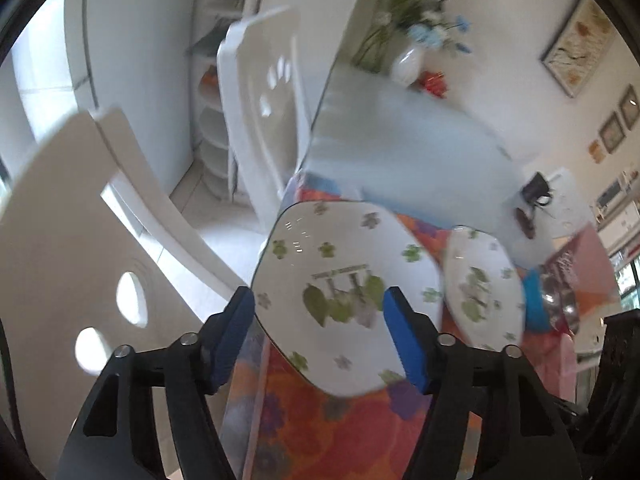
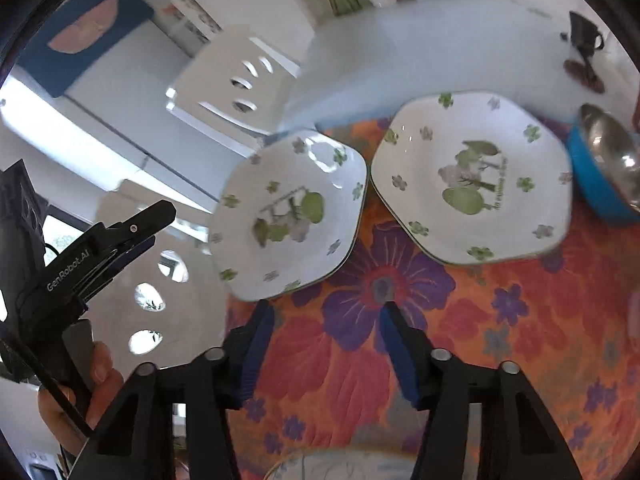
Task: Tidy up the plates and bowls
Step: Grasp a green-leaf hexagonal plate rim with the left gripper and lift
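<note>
Left claw (image 1: 318,306) and right claw (image 2: 326,322) both parted, gripping nothing

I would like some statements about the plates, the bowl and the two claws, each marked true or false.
1. Two white plates with green leaf prints lie on the flowered cloth. True: left plate, right plate.
2. The right claw grips a plate. False: it is open and empty.
3. A blue bowl with a metal inside sits right of the plates. True.
4. The left claw is shut. False: it is open.
</note>
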{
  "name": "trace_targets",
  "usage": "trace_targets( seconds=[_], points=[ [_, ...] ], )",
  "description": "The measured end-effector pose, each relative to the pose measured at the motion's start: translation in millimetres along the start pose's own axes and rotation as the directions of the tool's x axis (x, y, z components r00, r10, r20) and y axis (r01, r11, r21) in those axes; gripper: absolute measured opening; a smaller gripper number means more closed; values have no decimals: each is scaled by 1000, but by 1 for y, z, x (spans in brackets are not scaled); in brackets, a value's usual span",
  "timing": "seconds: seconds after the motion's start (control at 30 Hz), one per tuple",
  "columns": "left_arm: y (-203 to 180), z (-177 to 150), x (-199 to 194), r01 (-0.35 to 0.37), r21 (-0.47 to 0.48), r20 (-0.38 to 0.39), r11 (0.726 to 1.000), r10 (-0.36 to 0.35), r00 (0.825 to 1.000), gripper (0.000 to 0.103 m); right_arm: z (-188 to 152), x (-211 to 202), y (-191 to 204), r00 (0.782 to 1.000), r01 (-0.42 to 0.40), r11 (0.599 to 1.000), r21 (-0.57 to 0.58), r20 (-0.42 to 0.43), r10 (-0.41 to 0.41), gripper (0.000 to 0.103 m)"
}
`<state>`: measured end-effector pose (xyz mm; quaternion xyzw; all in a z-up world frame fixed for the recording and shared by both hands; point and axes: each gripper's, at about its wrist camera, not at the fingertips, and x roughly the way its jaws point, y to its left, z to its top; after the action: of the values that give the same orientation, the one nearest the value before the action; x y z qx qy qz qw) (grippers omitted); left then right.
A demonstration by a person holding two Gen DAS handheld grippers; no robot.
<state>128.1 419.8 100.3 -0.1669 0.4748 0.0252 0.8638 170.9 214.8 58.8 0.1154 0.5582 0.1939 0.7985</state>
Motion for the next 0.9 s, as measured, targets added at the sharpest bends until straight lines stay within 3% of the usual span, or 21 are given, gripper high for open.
trace_targets(
  seconds=[0.13,0.33,0.47,0.63,0.77,0.9],
  points=[
    [12,5,29,-33,-41,-30,999,32,999,46,19,32,-5,999,10,1000,13,-39,-9,46],
    [29,9,52,-65,-84,-55,994,61,997,45,40,67,-8,997,39,999,11,-73,-38,39],
    [37,9,63,-62,-95,-75,994,55,996,45,44,82,-3,994,42,999,-12,-97,-43,30],
    [43,10,76,-19,-91,-123,996,8,992,45,39,86,23,982,145,982,-123,-107,-159,30],
    [45,14,81,0,-95,-132,995,-13,991,45,24,88,36,985,82,990,-113,-142,-98,34],
    [43,15,84,9,-80,-131,997,-19,991,45,25,87,19,985,49,996,-74,-159,-60,34]
  ],
)
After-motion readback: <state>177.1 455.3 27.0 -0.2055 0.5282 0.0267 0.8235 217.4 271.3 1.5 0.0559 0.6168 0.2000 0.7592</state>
